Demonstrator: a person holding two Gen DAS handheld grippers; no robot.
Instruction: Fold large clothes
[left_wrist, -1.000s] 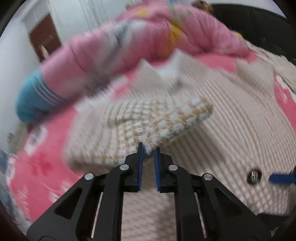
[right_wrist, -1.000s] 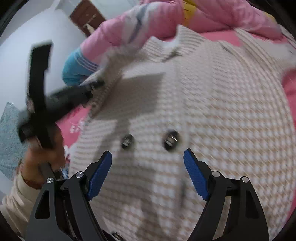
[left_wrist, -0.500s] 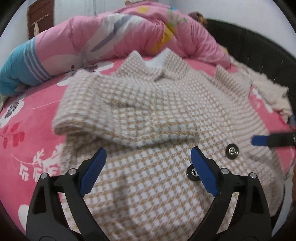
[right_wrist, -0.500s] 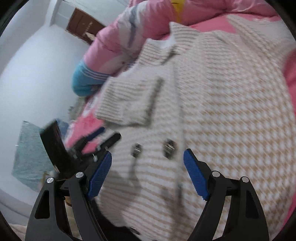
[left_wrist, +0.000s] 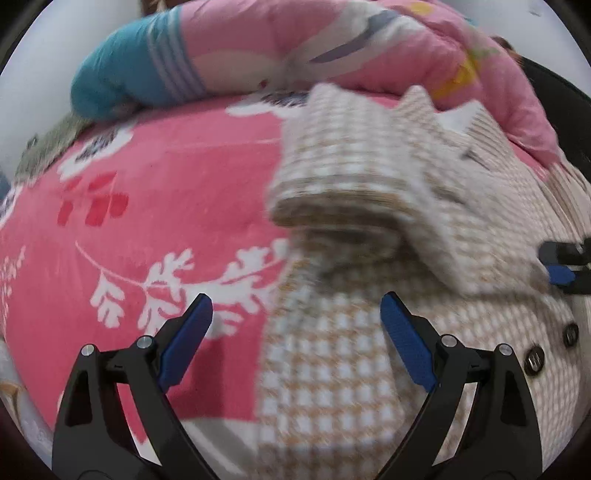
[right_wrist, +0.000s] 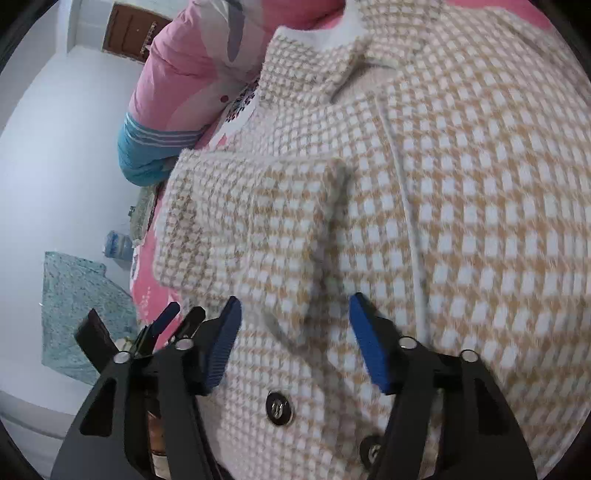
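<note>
A beige-and-white checked coat (right_wrist: 461, 206) lies spread on the bed, one sleeve (left_wrist: 351, 177) folded across its chest. My left gripper (left_wrist: 295, 332) stands wide open over the coat's left side edge, where the fabric meets the pink sheet, and holds nothing. My right gripper (right_wrist: 295, 339) hovers over the coat's front just below the folded sleeve (right_wrist: 251, 221). Its jaws are closing with a ridge of coat fabric between them, and the pads do not press on it. Dark buttons (right_wrist: 279, 406) sit near the right gripper. Each gripper shows in the other's view: the right gripper (left_wrist: 561, 269) and the left gripper (right_wrist: 162, 325).
A pink floral bedsheet (left_wrist: 147, 206) covers the bed. A rolled pink quilt with a blue end (left_wrist: 258, 59) lies along the far side. A white wall, a brown door (right_wrist: 129, 33), a teal cloth (right_wrist: 77, 302) and a water bottle (right_wrist: 118, 243) are at the left.
My left gripper let go of the sleeve cuff, opened wide and moved left to the coat's edge. My right gripper moved in over the coat's front and its jaws narrowed.
</note>
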